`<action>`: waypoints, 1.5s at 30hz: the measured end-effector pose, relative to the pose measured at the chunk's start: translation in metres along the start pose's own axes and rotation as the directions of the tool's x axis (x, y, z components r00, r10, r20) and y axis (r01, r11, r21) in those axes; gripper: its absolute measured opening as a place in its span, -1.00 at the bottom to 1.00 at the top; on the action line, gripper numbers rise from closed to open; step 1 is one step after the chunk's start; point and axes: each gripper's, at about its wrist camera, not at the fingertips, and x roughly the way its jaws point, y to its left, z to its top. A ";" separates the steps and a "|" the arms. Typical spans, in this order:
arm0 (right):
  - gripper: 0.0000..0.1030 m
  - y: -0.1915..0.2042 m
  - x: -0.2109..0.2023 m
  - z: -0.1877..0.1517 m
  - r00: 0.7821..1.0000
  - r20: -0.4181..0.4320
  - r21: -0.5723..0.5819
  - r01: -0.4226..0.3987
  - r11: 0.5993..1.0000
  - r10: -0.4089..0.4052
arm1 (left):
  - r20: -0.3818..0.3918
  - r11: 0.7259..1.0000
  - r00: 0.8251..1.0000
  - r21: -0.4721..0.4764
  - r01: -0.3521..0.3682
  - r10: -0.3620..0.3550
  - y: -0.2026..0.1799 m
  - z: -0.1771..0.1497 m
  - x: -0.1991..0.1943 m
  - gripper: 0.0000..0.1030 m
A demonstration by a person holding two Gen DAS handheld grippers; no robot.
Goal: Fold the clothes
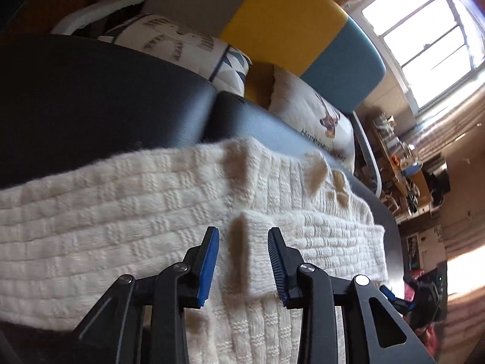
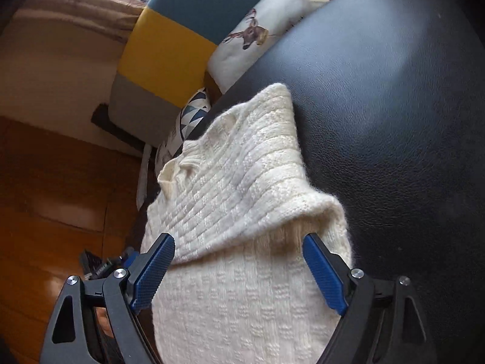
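Blue-padded fingers of the left gripper stand parted on either side of a folded cuff-like edge of the cream knit sweater, with nothing pinched between them; the jaws straddle the raised fold, which looks like a placing for taking or just having let go of that layer, and 1 moment cannot settle which. Wider apart still, the right gripper frames a rolled-over lip of the same sweater, its pads clear of the wool on both sides. The sweater lies on the black leather seat, near the seat's front edge, with at least 2 layers stacked where a flap is turned back over the body. In the right wrist view its long axis runs away from the camera toward the patterned cushions at the seat's back edge, narrowing to a rounded end there.
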 end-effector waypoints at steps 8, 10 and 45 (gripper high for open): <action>0.59 0.038 0.009 0.025 0.996 0.002 -0.191 0.084 0.978 -0.085 | -0.066 0.971 0.997 0.233 0.055 -0.041 -0.068 -0.031 0.027 -0.35; 0.51 0.040 0.024 0.034 0.994 -0.026 -0.193 0.104 0.976 -0.111 | -0.087 0.965 0.996 0.262 0.019 0.004 -0.077 -0.034 0.047 -0.35; -0.35 0.015 0.053 0.011 0.980 -0.001 -0.424 0.181 0.887 -0.200 | -0.454 0.517 0.886 0.738 0.434 -0.096 -0.334 -0.035 0.183 -0.12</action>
